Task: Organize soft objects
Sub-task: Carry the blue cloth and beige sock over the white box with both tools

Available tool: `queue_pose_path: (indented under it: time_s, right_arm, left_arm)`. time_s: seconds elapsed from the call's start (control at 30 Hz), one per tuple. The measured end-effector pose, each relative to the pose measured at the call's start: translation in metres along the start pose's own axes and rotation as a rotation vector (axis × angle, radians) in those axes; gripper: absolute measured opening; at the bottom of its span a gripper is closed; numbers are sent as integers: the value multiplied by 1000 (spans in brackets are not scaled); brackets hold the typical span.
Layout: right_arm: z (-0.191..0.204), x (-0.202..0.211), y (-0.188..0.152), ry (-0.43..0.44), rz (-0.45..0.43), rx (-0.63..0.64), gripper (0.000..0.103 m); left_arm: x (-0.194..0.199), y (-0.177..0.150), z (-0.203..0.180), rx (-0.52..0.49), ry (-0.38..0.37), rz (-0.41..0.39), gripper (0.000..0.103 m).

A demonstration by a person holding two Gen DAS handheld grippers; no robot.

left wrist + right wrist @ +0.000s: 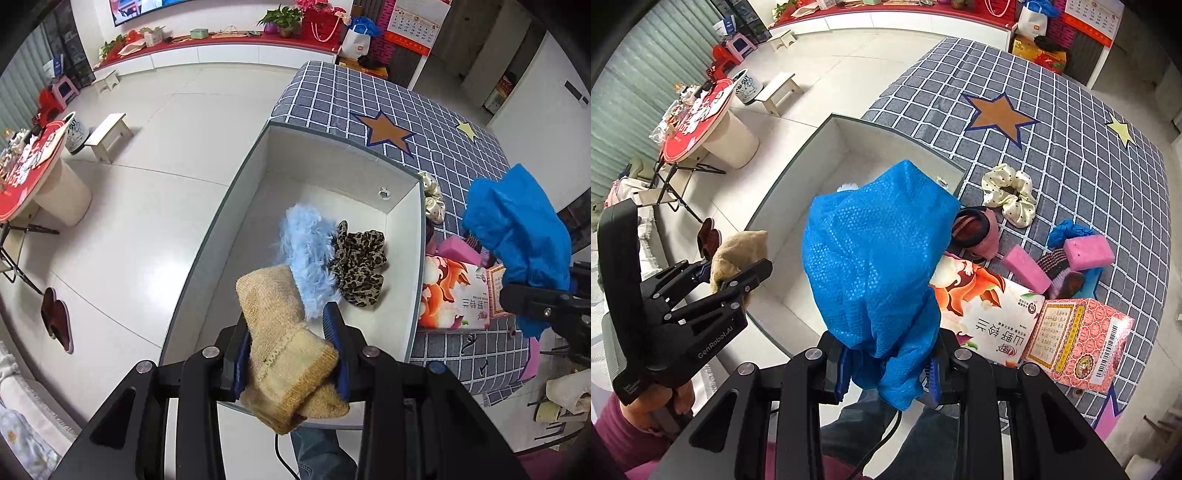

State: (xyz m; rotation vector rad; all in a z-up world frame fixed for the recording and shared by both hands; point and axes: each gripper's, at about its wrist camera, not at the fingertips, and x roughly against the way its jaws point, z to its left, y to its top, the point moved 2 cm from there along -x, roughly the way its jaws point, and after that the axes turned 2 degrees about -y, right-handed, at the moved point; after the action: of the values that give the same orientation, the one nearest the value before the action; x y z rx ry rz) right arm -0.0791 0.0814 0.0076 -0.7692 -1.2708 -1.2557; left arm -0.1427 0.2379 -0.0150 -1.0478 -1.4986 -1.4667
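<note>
1. The tan knitted sock (288,347) is thick and ribbed, folded over on itself. The left tool (291,354) points steeply down over the near end of the white box (404,280), its jaws clamped on the sock's cuff.
2. Inside the box lie a fluffy light-blue piece (310,254) and, touching it on the right, a leopard-print scrunchie (360,264).
3. The blue cloth (875,266) is thin and dimpled (it drapes like a hood). The right tool (888,373) points steeply down by the box's right wall, jaws closed on the cloth's lower bunch.
4. Right of the box, on the checked counter (1071,155), sit a cream dotted scrunchie (1010,194), two pink sponges (1087,253) and a tissue pack (990,317).
</note>
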Motion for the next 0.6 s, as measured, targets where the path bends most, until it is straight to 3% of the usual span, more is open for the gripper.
queue_pose_path:
  time_s: [0.6]
  right_arm:
    - [9, -3, 8, 5, 1, 29, 33]
  left_arm:
    - [-1, 0, 5, 11, 7, 5, 40]
